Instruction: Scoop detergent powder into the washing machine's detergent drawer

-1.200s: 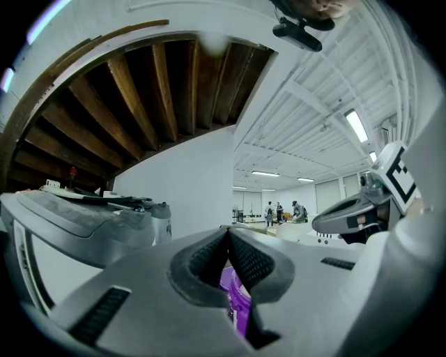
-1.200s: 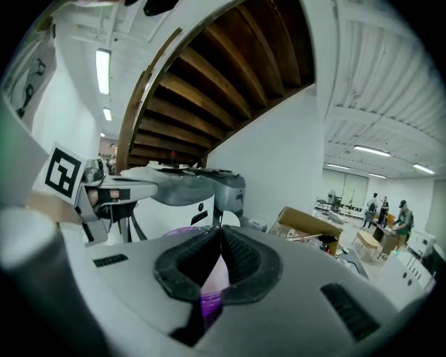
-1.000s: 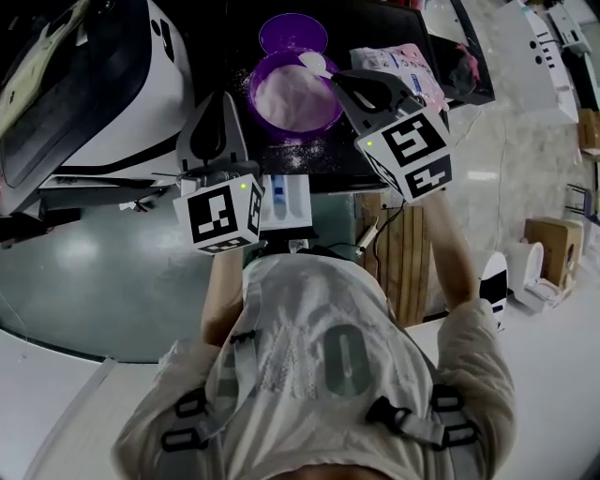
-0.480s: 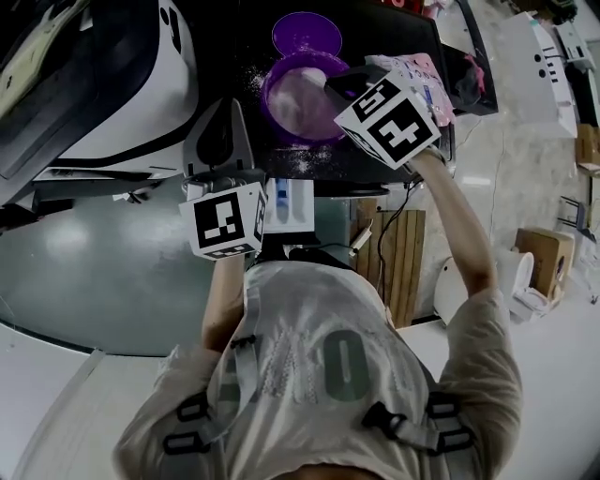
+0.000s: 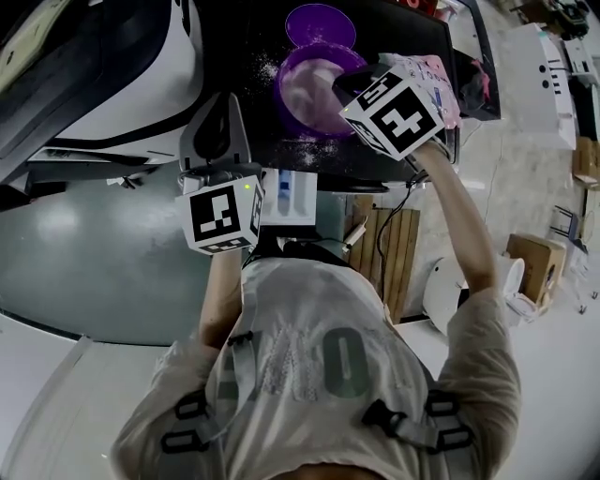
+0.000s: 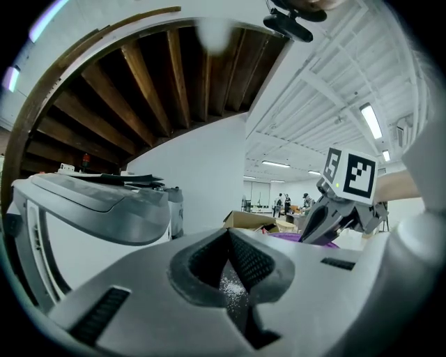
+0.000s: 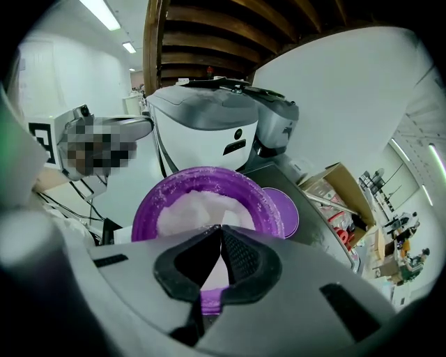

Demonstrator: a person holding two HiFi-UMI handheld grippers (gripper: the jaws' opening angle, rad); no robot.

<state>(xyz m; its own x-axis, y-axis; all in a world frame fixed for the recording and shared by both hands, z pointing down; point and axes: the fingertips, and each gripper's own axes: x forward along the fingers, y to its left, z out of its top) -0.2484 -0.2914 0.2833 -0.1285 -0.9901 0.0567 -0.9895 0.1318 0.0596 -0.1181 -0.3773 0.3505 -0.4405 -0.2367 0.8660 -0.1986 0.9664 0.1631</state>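
A purple bowl (image 5: pixel 305 89) (image 7: pixel 205 202) of white detergent powder stands on the dark top, above the open white detergent drawer (image 5: pixel 286 199). My right gripper (image 5: pixel 339 84) (image 7: pixel 221 231) reaches over the bowl's right rim with its jaws shut. A white spoon (image 7: pixel 235 218) shows just past their tips, down in the powder, and they seem to pinch its handle. My left gripper (image 5: pixel 223 97) (image 6: pixel 228 234) hangs left of the bowl, shut on nothing, with powder grains on its pads. In the left gripper view the right gripper (image 6: pixel 334 209) shows at the right.
The grey-and-white washing machine (image 5: pixel 103 84) (image 7: pixel 209 125) fills the left. A purple lid (image 5: pixel 321 21) (image 7: pixel 281 209) lies behind the bowl, and a pink-and-white detergent bag (image 5: pixel 431 80) lies at its right. Spilled powder (image 5: pixel 305 148) dusts the dark top. Wooden slats (image 5: pixel 389 253) stand under the counter.
My right gripper has moved left from beside the bowl to over its rim, and the spoon has gone with it. My left gripper has stayed in place.
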